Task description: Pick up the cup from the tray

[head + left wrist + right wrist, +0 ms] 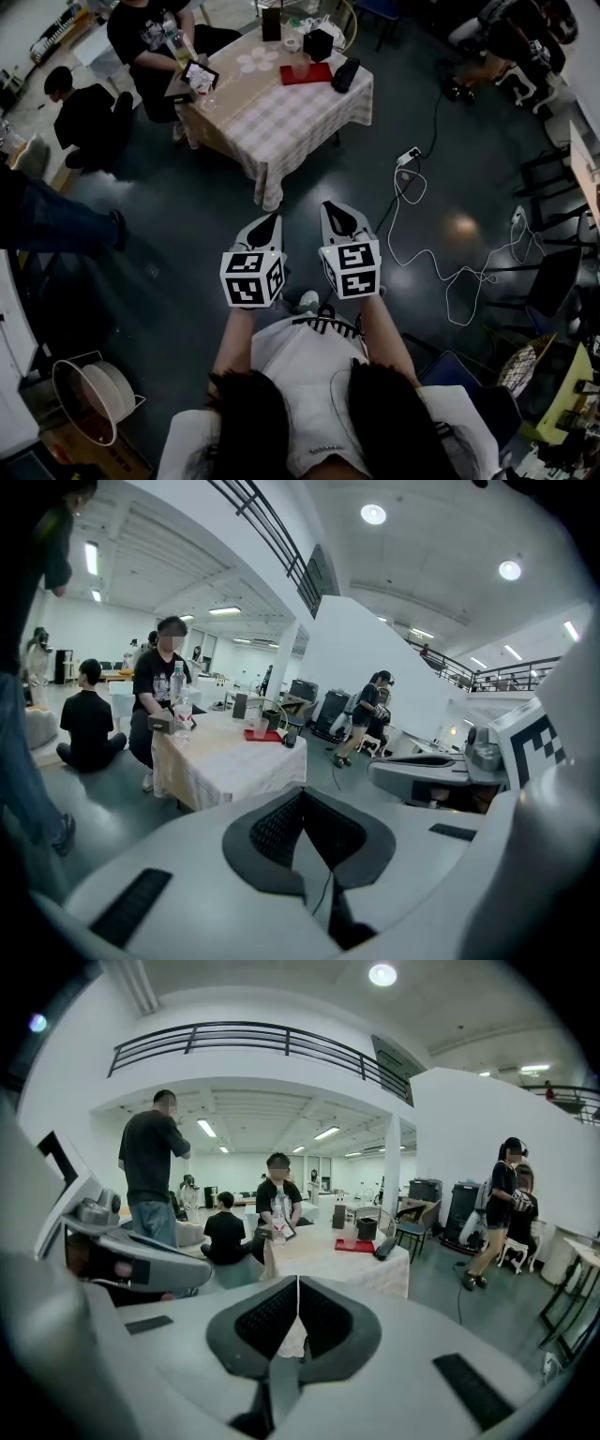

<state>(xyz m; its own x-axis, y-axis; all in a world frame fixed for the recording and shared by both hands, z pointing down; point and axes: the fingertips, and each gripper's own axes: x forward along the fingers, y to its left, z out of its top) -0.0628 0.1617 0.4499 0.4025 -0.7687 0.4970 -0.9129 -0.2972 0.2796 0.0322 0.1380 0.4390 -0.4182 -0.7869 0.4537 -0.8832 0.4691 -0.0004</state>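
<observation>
A translucent cup [300, 66] stands on a red tray [307, 75] on the far side of a table with a checked cloth [281, 117]. In the head view my left gripper [266, 228] and right gripper [338, 218] hang side by side over the dark floor, well short of the table. Both are shut with nothing between the jaws. The left gripper view has the cup [260, 727] and tray [263, 735] small and far beyond my left gripper [303, 801]. In the right gripper view the cup [349, 1236] and tray [355, 1246] lie straight ahead of my right gripper [298, 1285].
A seated person [150, 37] is at the table's far left corner and another [86, 117] sits on the floor beside it. A bottle [181, 49], a black box [319, 44] and a dark case [345, 74] are on the table. A white cable and power strip [409, 156] lie on the floor at right.
</observation>
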